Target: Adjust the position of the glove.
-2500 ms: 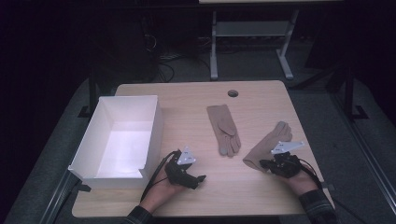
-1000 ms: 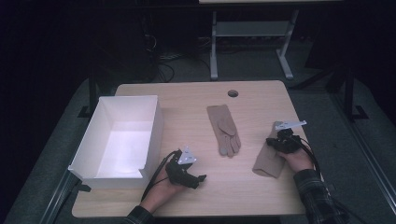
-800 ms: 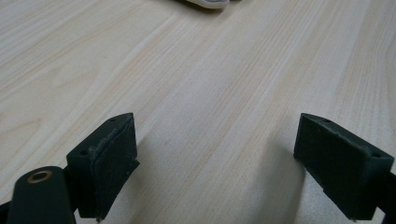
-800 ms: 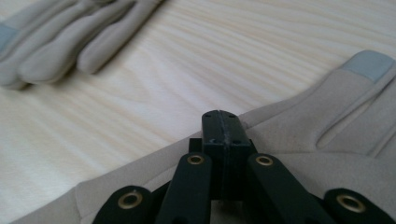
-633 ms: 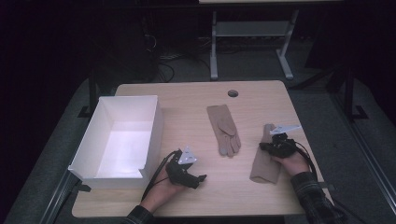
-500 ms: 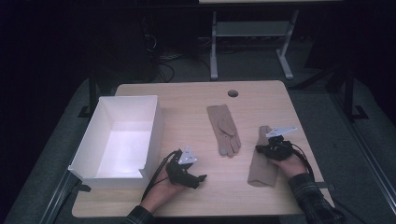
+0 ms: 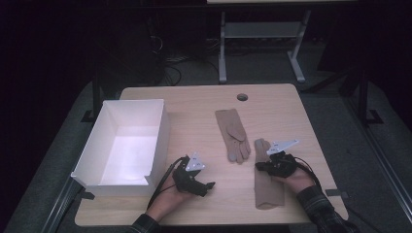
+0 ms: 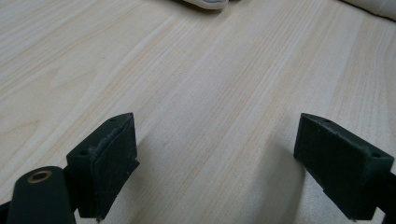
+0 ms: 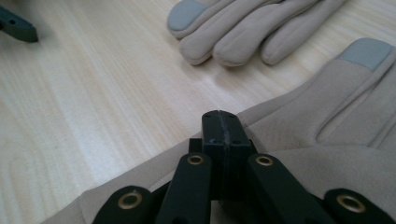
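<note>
- Near the desk's (image 7: 204, 104) front edge, right of middle, the right gripper (image 7: 265, 166) has its jaws pressed together over a tan glove (image 7: 267, 187); whether cloth is pinched between them cannot be told.
- That glove lies lengthwise towards the front edge, fingertips pointing to the far edge.
- Just beside it, nearer the desk's middle, a second glove (image 7: 233, 133) lies flat, fingertips towards the front.
- Front and left of middle, the left gripper (image 7: 206, 187) rests with jaws wide apart over bare wood.
- Along the left edge stands a white box (image 7: 160, 131).
</note>
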Motion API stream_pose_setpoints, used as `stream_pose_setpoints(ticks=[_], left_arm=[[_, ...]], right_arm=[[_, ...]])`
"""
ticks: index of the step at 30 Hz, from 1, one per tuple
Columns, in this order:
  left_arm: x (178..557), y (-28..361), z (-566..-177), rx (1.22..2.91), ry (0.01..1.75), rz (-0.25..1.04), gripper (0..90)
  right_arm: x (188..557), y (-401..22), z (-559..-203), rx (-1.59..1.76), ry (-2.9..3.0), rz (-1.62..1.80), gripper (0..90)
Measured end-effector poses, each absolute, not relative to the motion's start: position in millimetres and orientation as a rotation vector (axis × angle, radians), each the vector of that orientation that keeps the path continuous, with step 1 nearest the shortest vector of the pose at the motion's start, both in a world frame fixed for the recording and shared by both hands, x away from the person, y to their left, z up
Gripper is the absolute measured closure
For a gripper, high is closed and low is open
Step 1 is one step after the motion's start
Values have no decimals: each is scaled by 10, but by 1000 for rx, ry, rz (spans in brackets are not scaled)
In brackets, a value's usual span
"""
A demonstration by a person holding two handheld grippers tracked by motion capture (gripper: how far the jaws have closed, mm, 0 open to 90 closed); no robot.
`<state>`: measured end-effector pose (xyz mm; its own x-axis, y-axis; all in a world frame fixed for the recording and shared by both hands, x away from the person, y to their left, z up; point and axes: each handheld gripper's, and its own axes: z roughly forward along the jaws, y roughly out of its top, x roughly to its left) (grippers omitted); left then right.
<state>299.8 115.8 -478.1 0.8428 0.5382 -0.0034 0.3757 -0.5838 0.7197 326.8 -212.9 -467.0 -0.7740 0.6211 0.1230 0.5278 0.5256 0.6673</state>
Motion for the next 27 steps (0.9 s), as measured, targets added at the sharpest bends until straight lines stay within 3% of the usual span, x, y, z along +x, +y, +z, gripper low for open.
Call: stream_pose_setpoints(ticks=[5,11,27], left_arm=[[2999,1158,-4781,2259,663,276,124],[3003,1161,-4779,2263,655,282,124],[3007,1158,-4778,2268,654,273,122]], right_arm=[[3264,-2130,-4672,994,2629,1098,899],[3204,-2218,-4564,1001,2564,1131,781],[2946,-2933,-4682,1225,2290,1039,305]])
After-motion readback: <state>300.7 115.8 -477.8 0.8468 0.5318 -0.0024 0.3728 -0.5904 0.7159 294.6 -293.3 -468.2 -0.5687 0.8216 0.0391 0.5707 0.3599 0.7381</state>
